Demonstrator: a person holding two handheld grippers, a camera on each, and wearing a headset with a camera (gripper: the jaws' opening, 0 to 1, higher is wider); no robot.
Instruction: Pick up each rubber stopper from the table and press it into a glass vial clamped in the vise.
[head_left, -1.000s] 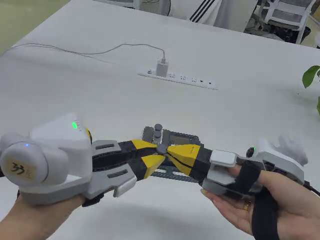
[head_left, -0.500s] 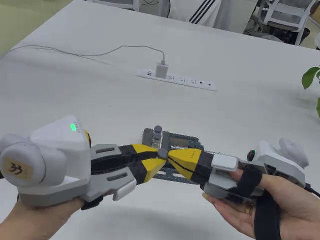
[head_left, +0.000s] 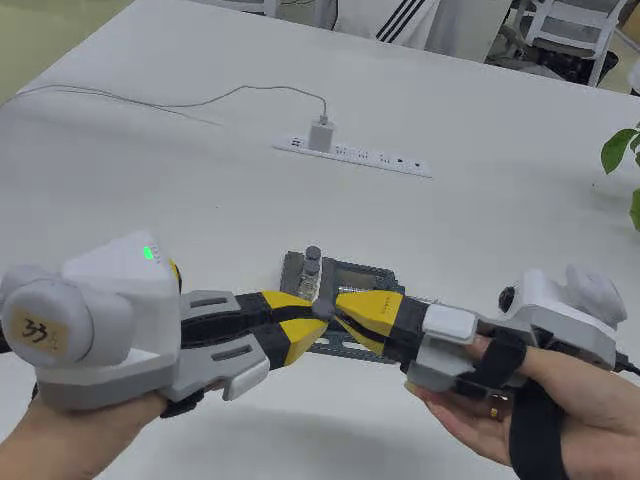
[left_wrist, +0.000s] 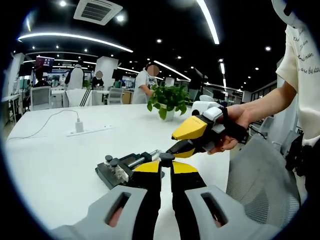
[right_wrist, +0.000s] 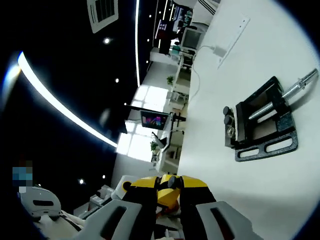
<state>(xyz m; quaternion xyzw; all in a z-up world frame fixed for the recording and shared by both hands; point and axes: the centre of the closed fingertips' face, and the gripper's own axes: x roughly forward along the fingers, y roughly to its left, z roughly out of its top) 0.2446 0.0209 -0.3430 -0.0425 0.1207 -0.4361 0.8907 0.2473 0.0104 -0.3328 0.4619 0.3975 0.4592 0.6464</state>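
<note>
Left claw (left_wrist: 166, 165), jaws closed on grey rubber stopper (left_wrist: 166, 156) at its tips, right claw (head_left: 343, 303), jaws drawn together, tip touching same stopper, both above white counter (head_left: 200, 200), just before vise (head_left: 360, 272), stoppered glass vial (head_left: 311, 278) upright at one end of vise.

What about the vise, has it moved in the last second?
No. The vise sits at the same spot relative to the power strip.
</note>
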